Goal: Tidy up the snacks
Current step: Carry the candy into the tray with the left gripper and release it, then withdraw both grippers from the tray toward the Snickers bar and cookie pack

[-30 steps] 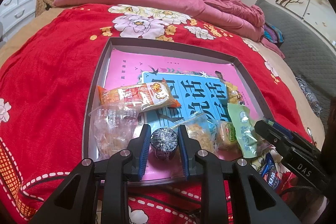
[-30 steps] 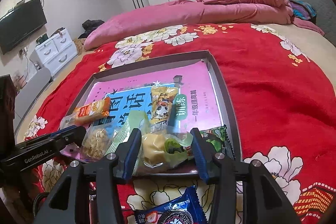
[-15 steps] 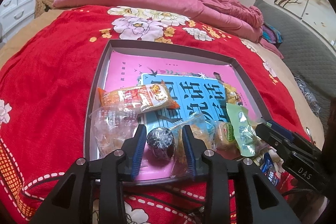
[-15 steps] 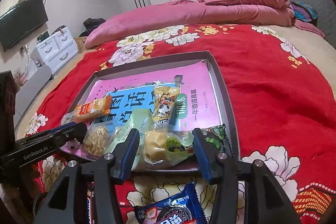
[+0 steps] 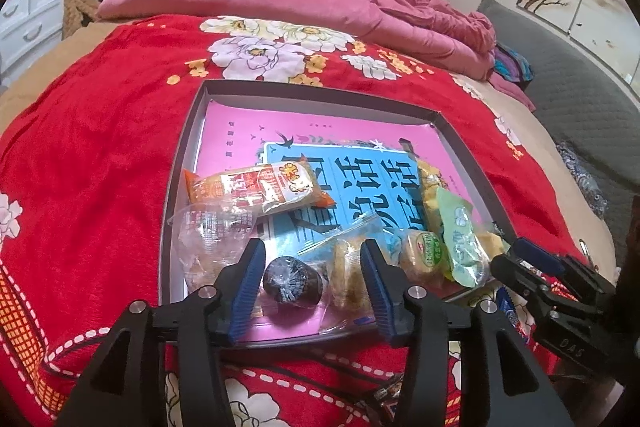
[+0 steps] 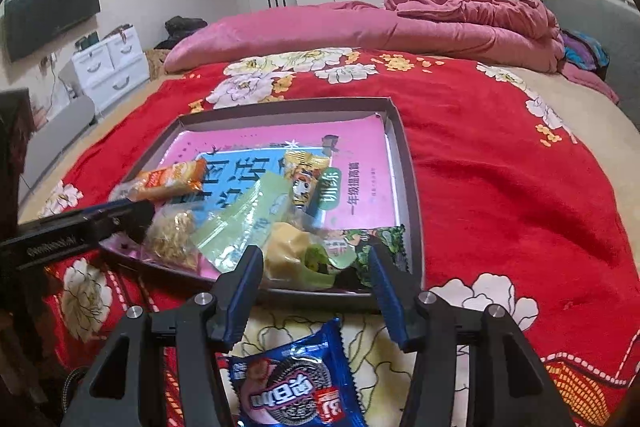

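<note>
A shallow grey tray lies on a red floral bedspread, lined with a pink and blue workbook. Left gripper: jaws opening, part-way apart, straddling a dark round wrapped cake and a clear-wrapped pastry at the tray's near edge; the blue pads sit just beside the wrappers without pressing on them. Further into the tray lie an orange snack pack over a crumpled clear wrapper, a green-labelled bun and a pale green packet.

Right gripper: jaws opening, moderately wide, framing a yellow cake in clear wrap at the tray's near right corner; its pads stand clear of the wrap. A green patterned packet lies just to the right. A blue sandwich-cookie packet rests on the bedspread outside the tray, below the right gripper.
</note>
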The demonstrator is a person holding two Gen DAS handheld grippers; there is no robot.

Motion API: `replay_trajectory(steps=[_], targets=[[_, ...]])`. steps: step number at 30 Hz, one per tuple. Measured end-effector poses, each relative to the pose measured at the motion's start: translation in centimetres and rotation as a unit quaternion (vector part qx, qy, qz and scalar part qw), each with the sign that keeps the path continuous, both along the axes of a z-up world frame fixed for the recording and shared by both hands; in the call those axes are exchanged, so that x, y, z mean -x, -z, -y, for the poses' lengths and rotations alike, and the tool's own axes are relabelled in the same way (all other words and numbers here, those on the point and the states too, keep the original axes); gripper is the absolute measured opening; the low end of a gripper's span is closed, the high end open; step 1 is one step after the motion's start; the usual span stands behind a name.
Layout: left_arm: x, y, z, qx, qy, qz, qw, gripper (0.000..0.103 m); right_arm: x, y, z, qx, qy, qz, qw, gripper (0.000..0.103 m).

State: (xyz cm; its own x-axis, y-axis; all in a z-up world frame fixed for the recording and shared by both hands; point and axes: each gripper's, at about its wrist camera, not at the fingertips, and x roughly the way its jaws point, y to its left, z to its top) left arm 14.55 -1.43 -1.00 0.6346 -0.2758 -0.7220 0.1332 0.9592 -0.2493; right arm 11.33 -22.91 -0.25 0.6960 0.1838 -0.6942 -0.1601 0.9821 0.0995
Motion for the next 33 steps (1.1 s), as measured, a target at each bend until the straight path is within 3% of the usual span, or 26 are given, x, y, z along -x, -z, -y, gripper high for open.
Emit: replay_trajectory(steps=[13, 16, 18, 28, 30, 33], targets=[[0.4, -0.6, 0.3, 0.002, 0.006, 0.009, 0.9999, 0.058, -0.6, 0.2, 0.7, -0.007, 0.019, -0.002, 1.0, 0.059], [0.7, -0.8, 0.4, 0.001, 0.009, 0.014, 0.9999, 0.059, -0.3, -0.4, 1.2, -0.022, 0.026, 0.012, 0.999, 0.06], [1.0, -1.1, 0.5, 0.0, 0.012, 0.02, 0.9997, 0.059, -0.1, -0.8, 1.5, -0.037, 0.027, 0.023, 0.999, 0.068], [2.1, -2.1, 1.0, -0.008, 0.017, 0.041, 0.999, 0.06, 0.3, -1.6, 1.6, -0.051, 0.024, 0.039, 0.998, 0.07], [2.4, -2.3, 0.9, -0.007, 0.015, 0.046, 0.9988, 0.076, 0.4, -1.7, 1.7, -0.053, 0.024, 0.042, 0.997, 0.07], [3.0, -2.7, 0.7, -0.003, 0.013, 0.053, 0.9985, 0.079, 0.6, -1.9, 2.0, -0.056, 0.025, 0.044, 0.997, 0.071]])
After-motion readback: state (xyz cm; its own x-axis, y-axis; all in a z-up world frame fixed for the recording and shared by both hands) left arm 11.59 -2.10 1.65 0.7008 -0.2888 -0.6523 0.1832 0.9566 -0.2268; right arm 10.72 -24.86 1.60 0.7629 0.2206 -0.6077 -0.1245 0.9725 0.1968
